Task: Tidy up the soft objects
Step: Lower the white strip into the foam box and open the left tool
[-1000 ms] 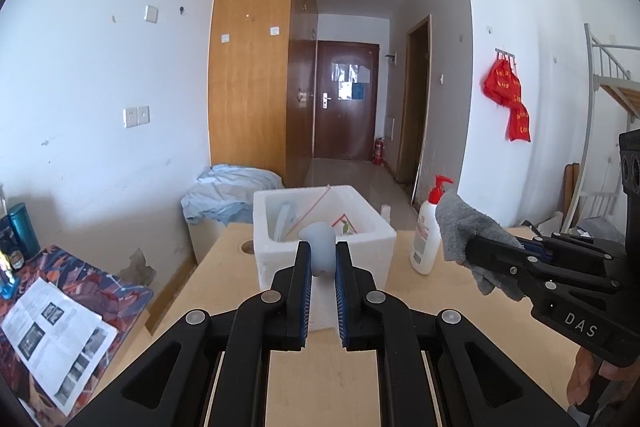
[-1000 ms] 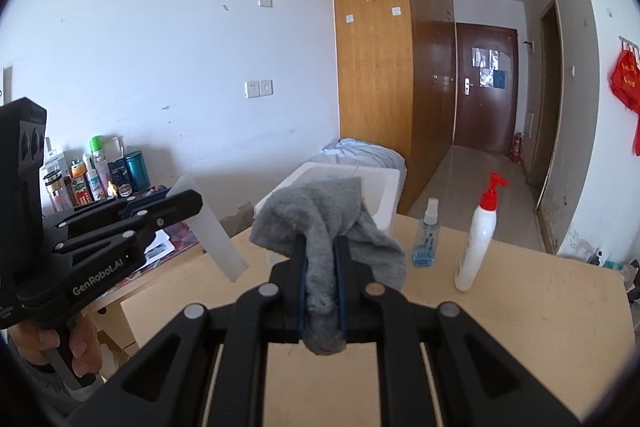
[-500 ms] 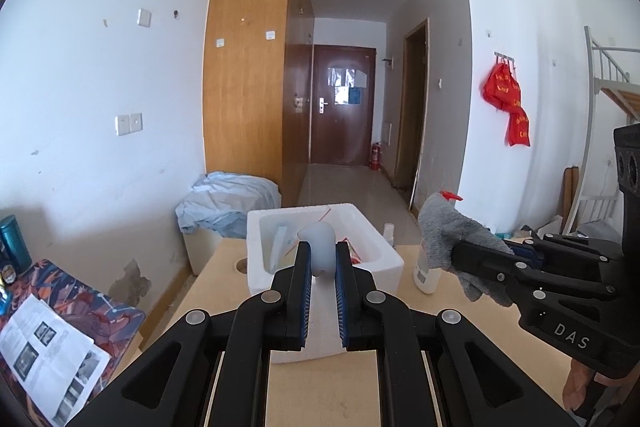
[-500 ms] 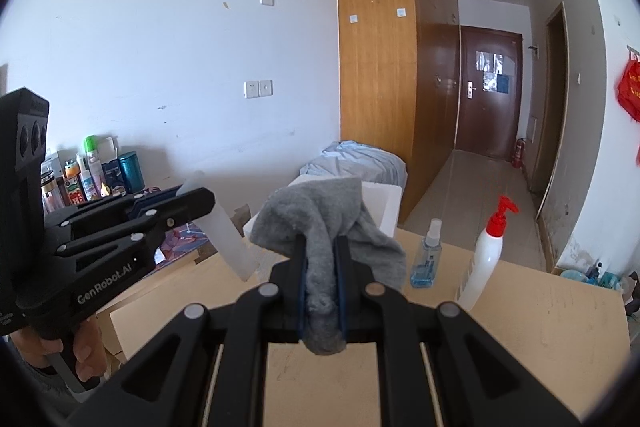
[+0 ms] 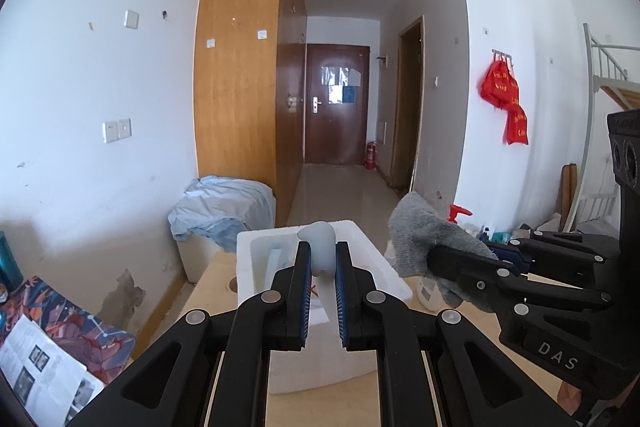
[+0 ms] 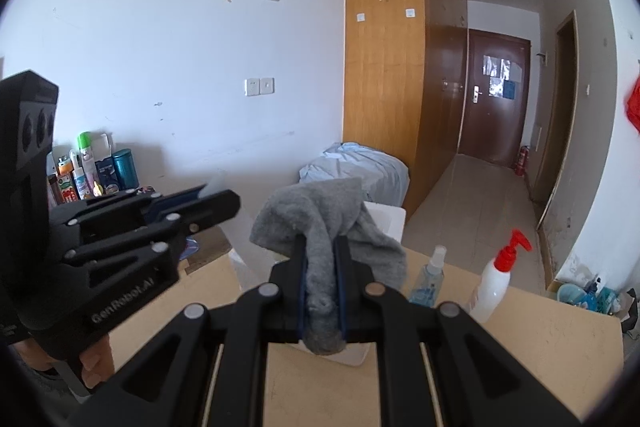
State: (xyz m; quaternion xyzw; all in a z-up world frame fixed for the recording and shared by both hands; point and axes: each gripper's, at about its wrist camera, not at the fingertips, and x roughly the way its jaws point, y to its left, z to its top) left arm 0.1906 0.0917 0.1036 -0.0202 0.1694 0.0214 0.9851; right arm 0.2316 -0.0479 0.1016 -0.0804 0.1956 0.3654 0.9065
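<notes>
My left gripper [image 5: 322, 249] is shut on a pale blue-grey soft piece [image 5: 320, 247], held just above the near side of a white foam box [image 5: 256, 267] on the wooden table [image 6: 540, 347]. My right gripper [image 6: 320, 245] is shut on a grey fluffy cloth [image 6: 316, 215] that drapes over its fingers, in front of the same foam box [image 6: 386, 223]. In the left wrist view the right gripper [image 5: 434, 255] and grey cloth [image 5: 420, 235] hang at the box's right. In the right wrist view the left gripper [image 6: 232, 203] is level with it on the left.
A red-topped pump bottle [image 6: 496, 279] and a small blue spray bottle [image 6: 430, 279] stand on the table right of the box. Several bottles [image 6: 92, 175] crowd the far left. A patterned cloth with a leaflet [image 5: 48, 359] lies left. A light blue bundle [image 5: 224, 207] sits behind.
Both grippers have moved forward and slightly up towards the foam box, which now sits closer and lower in both views. Each grip is unchanged.
</notes>
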